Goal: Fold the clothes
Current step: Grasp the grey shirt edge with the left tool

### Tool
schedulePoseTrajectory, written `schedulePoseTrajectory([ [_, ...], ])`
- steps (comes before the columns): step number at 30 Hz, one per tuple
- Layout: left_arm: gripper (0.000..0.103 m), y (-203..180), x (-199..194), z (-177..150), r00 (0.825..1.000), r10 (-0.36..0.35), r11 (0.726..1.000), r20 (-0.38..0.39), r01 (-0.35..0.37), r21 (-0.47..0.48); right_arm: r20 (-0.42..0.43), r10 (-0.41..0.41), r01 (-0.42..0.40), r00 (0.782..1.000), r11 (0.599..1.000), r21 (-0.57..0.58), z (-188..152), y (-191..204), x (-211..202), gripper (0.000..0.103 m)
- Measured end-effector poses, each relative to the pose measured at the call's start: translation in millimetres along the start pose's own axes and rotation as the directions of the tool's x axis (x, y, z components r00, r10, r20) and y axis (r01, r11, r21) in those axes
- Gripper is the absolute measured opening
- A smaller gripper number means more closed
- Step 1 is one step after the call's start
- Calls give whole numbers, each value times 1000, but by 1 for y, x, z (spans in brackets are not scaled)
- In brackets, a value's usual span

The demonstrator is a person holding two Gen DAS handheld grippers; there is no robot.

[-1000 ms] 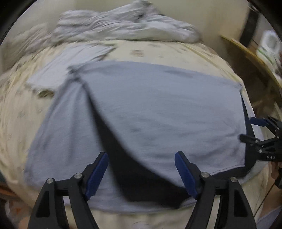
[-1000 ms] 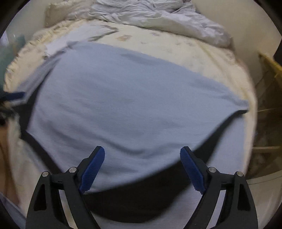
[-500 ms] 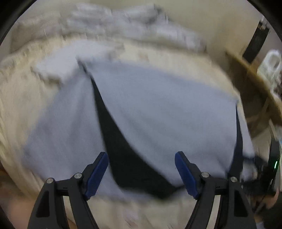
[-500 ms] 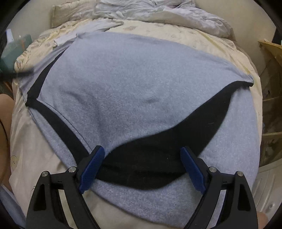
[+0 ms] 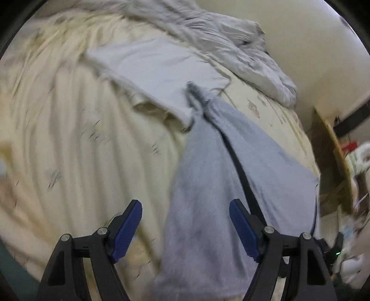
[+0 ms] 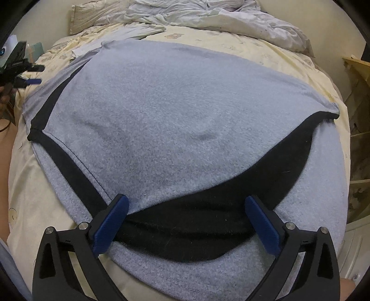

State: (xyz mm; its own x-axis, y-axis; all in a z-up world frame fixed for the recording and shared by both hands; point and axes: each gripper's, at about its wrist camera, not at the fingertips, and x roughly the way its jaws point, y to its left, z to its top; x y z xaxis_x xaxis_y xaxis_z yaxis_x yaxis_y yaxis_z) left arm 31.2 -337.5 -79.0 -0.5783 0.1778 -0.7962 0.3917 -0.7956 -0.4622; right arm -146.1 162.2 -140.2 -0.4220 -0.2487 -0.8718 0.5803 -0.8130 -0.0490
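1. The grey-blue garment (image 6: 175, 120) lies spread across the near half of the bed, its top layer folded over so a black lining (image 6: 196, 222) shows as a broad crescent along the near edge, and as a black strip down the left edge.
2. The right gripper (image 6: 187, 222) hangs low over that near edge, jaws opening wide; black lining lies below the gap, but the blue pads press on nothing.
3. The left gripper (image 5: 185, 227) points steeply down at the garment's left side, jaws spread with nothing pinched; grey cloth (image 5: 208, 208) runs under the gap, the near pad over bare sheet.
4. No container shows in either view; the cream bedsheet (image 6: 254, 53) carries everything.
5. At the far left, a pale folded cloth (image 5: 157, 69) lies flat on the sheet, and the garment's far corner just overlaps it.
6. Beyond that, a rumpled white duvet (image 6: 231, 20) is heaped along the far side of the bed.
7. Only the right wrist view gives the whole garment, sharp, plus the left gripper small at the far left edge (image 6: 25, 71).
8. Only the left wrist view, heavily blurred, shows the folded cloth's full outline, and a hand (image 5: 353, 261) at its lower right edge beside a small green light.
9. A wooden shelf unit (image 6: 360, 143) stands right of the bed.
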Motion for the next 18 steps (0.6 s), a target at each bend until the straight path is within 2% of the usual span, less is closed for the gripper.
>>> schedulePoseTrajectory([
  [3, 79, 1, 4, -11, 996, -44, 999, -78, 43, -18, -2, -1, 1, 1000, 1000, -3, 5, -4, 6, 103],
  [7, 77, -7, 20, -22, 983, -24, 1000, -183, 23, -8, -2, -2, 2, 1000, 1000, -2, 11, -10, 12, 103],
  [8, 71, -7, 21, -23, 980, -19, 1000, -200, 16, -21, -1, -2, 2, 1000, 1000, -2, 12, -11, 13, 103],
  [9, 48, -7, 21, -24, 977, -14, 1000, -212, 9, -26, -1, -2, 2, 1000, 1000, -2, 14, -13, 15, 103],
  [11, 7, -7, 21, -28, 968, 66, 997, -243, -72, -16, -1, -4, 4, 1000, 1000, -1, 16, -15, 17, 103],
  [14, 6, -7, 14, -34, 967, 54, 995, -247, -72, -66, 0, -9, 9, 1000, 1000, -1, 21, -19, 22, 103],
  [18, 5, -21, 2, -40, 972, 107, 992, -210, -118, -39, 4, -13, 13, 1000, 1000, 0, 26, -24, 28, 103],
])
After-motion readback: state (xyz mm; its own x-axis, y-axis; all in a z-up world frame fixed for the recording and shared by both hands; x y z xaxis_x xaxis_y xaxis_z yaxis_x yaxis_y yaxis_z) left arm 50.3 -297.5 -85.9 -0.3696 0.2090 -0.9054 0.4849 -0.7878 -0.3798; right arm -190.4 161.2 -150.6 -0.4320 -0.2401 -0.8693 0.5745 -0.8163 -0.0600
